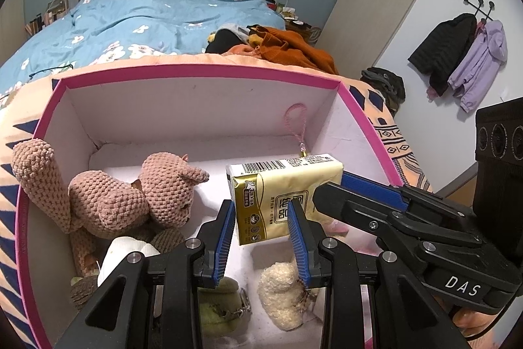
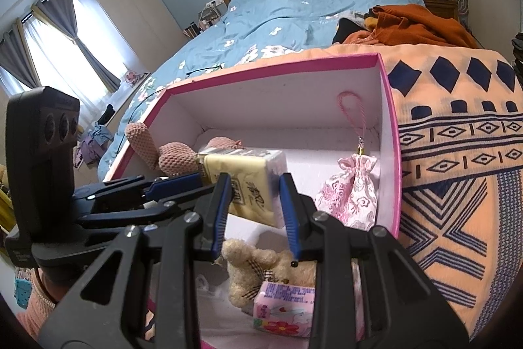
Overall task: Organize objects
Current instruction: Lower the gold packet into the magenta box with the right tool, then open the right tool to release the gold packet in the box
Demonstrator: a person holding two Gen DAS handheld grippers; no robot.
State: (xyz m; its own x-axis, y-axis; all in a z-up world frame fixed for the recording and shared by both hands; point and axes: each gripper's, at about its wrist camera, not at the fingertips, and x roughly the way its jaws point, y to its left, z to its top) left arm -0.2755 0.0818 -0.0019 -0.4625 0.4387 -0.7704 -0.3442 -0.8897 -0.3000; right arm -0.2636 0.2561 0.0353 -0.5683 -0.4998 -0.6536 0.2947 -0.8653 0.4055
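A yellow tissue pack point(image 1: 278, 195) hangs above the inside of a pink-rimmed box point(image 1: 202, 71) on the bed. My left gripper point(image 1: 261, 211) and my right gripper point(image 2: 253, 185) both close on the pack point(image 2: 248, 182), the left from the near end, the right from its side. The right gripper's blue fingers point(image 1: 369, 188) show in the left wrist view. In the box lie a pink crocheted bear point(image 1: 130, 198), a cream plush bear point(image 1: 284, 293), a pink drawstring pouch point(image 2: 351, 192) and a pink tissue pack point(image 2: 284, 306).
The box sits on an orange patterned blanket point(image 2: 457, 152) at the foot of a bed with a blue floral duvet point(image 1: 147, 15). Orange and dark clothes point(image 1: 281, 44) are piled behind the box. Jackets point(image 1: 457, 54) hang on the right wall.
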